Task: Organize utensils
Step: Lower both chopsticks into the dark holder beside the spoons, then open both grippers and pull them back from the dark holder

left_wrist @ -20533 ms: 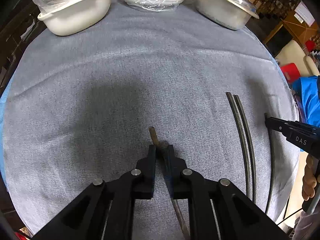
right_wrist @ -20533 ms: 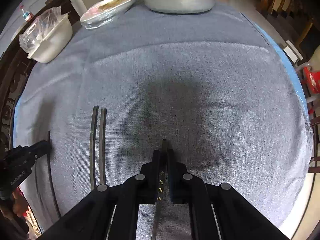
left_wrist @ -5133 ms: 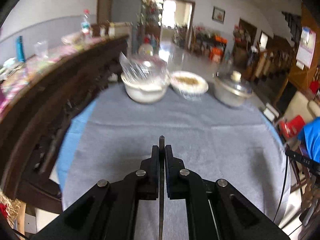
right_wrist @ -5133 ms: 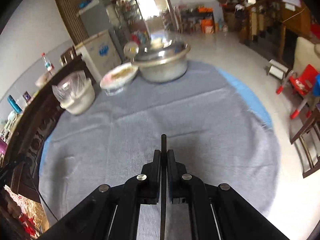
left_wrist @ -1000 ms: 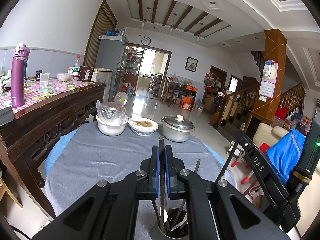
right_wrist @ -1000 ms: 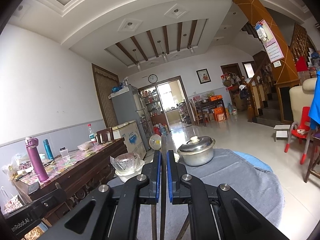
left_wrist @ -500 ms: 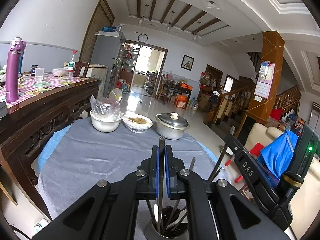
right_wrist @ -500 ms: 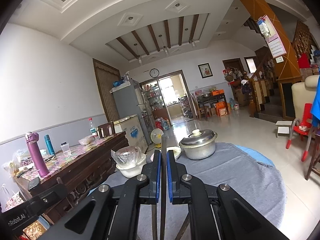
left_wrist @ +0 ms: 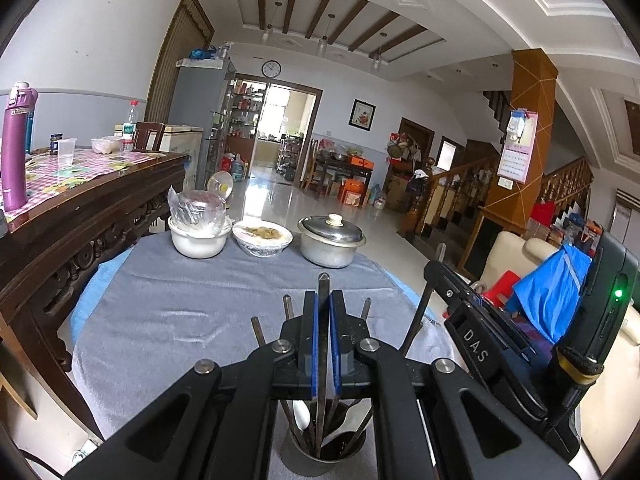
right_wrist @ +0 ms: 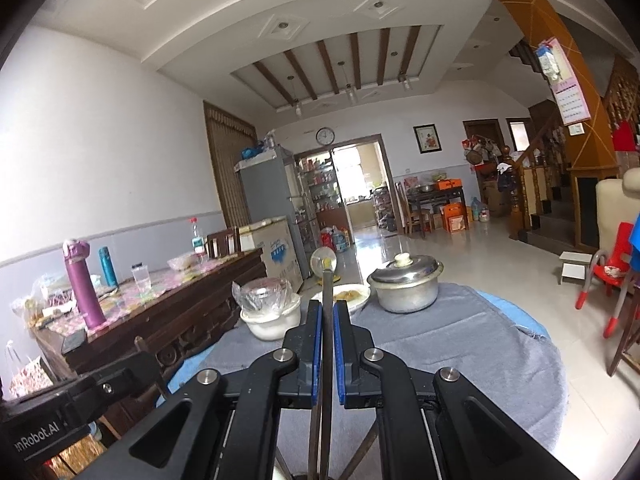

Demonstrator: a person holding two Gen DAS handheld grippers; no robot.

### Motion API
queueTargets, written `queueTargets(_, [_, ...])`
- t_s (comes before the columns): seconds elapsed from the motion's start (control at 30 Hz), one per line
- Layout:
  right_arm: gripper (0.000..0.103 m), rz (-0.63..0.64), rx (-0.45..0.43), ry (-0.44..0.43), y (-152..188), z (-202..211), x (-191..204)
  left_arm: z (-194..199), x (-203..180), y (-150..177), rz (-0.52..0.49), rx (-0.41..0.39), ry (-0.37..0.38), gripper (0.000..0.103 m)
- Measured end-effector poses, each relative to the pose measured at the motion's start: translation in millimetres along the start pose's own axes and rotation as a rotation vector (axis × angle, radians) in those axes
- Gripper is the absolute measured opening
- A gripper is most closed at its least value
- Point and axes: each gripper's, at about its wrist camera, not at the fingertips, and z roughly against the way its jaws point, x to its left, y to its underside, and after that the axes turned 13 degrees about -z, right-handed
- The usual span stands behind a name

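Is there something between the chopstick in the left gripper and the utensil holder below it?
Nothing visible blocks it. The chopstick in the left gripper already reaches down into the utensil holder, among the other utensils standing there.

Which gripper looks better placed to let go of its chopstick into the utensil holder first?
Left, probably. The left gripper holds its chopstick upright with the lower end already inside the utensil holder. The right gripper's chopstick runs below the frame, its lower end unseen.
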Motion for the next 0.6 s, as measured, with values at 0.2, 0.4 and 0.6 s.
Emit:
queueTargets(0.2, [0.007, 0.008, 0.044, -0.003, 3, -1, -3, 3, 0, 4, -0.001, 0.027, -0.002, 0.006])
queueTargets(0.4, [0.007, 0.013, 0.046, -0.018, 0, 5, -1, 9, -3, 7, -0.010, 0.043, 0.004, 0.006])
queueTargets(0.6, [0.007, 0.011, 0.097, -0.030, 3, 3, 0, 12, -5, 9, -0.007, 0.051, 0.012, 0.006])
